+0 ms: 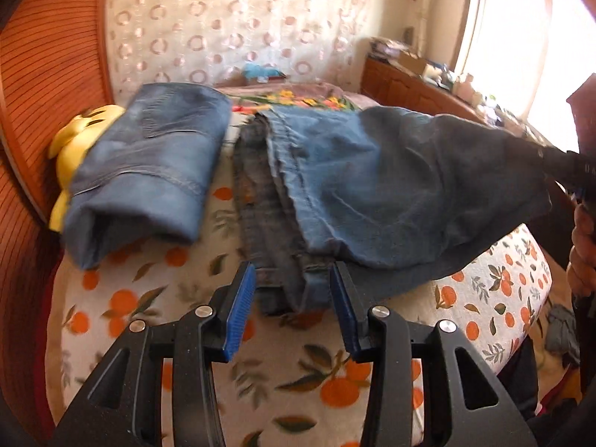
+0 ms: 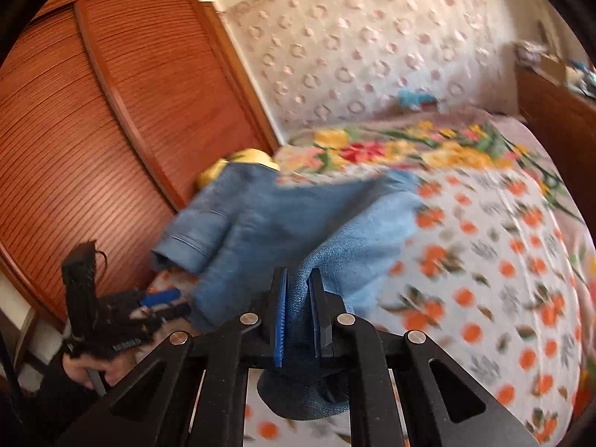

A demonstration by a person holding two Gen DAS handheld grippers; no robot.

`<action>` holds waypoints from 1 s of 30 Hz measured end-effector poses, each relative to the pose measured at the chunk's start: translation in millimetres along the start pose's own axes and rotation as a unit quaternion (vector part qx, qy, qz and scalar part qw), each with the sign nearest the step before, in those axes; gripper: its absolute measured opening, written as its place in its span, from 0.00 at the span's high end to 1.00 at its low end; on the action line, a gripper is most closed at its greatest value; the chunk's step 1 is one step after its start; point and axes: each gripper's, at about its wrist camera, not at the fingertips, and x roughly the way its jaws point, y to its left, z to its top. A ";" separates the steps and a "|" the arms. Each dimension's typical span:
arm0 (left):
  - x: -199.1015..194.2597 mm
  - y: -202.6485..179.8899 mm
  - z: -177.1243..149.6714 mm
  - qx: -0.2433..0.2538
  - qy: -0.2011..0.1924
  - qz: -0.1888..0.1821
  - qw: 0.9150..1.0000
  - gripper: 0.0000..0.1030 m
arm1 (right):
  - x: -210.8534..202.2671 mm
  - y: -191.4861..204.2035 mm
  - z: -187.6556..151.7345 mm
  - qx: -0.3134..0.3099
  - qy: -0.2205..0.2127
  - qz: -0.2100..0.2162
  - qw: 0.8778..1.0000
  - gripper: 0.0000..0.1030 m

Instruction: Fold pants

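Blue-padded left gripper (image 1: 292,309), nearest the lens in the left wrist view: jaws apart with nothing pressed between them, fingertips just short of the near hem of the pants (image 1: 335,193), which lies in the gap's line at twelve o'clock. Pants: blue denim, spread across the bed (image 1: 503,283), one leg end bunched in dark folds directly ahead, the rest rising toward three o'clock where it is drawn up into the right gripper (image 2: 298,298). Right gripper: pads clamped on a thick fold of the denim, a rounded lump of cloth hanging below the jaws toward six o'clock in its own view; no gap visible beside the cloth. Folded jeans (image 1: 149,171): a second denim item, already in a compact bundle, lying on the bed at ten o'clock of the left gripper, apart from the pants. Yellow object (image 1: 74,141): plastic-looking, partly hidden behind the folded jeans at nine o'clock; kind not determinable. Bed cover: pale with orange fruit and leaf print; a second floral blanket (image 2: 409,149) beyond it at twelve o'clock. Wooden slatted panel (image 2: 130,111): at ten o'clock in the right wrist view. Person's hand (image 2: 93,365): at eight o'clock there, holding the left gripper's handle. Window (image 1: 521,37): bright, at two o'clock. Both views blurred.
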 end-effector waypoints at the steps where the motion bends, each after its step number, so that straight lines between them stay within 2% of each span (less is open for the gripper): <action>1: -4.3 6.2 -1.2 -0.008 -0.004 0.000 1.000 0.59 | 5.1 11.6 4.9 -0.010 -0.003 0.009 1.000 0.90; 5: -23.1 30.5 -5.9 -0.031 -0.021 0.014 0.999 0.59 | 34.4 51.8 15.6 -0.041 0.000 0.042 0.998 0.90; 10: -38.6 53.4 -10.2 -0.049 -0.034 0.035 0.998 0.58 | 83.9 91.1 12.9 -0.071 0.028 0.086 0.993 0.90; 14: -44.5 65.6 -16.6 -0.060 -0.039 0.044 0.996 0.58 | 114.3 106.6 -5.2 -0.085 0.066 0.112 0.988 0.90; 19: -43.3 71.4 -18.4 -0.068 -0.040 0.045 0.996 0.59 | 141.7 102.3 -27.1 -0.088 0.107 0.111 0.984 0.90; 24: -40.8 63.5 -12.3 -0.063 -0.043 0.038 0.996 0.59 | 138.1 97.8 -27.7 -0.102 0.112 0.103 0.983 0.89; 28: -42.0 53.7 -6.8 -0.054 -0.046 0.035 0.997 0.58 | 119.1 105.3 -27.5 -0.108 0.095 0.096 0.985 0.78; 30: -41.7 51.2 -4.4 -0.052 -0.048 0.033 0.997 0.58 | 104.6 103.2 -26.1 -0.108 0.090 0.100 0.985 0.75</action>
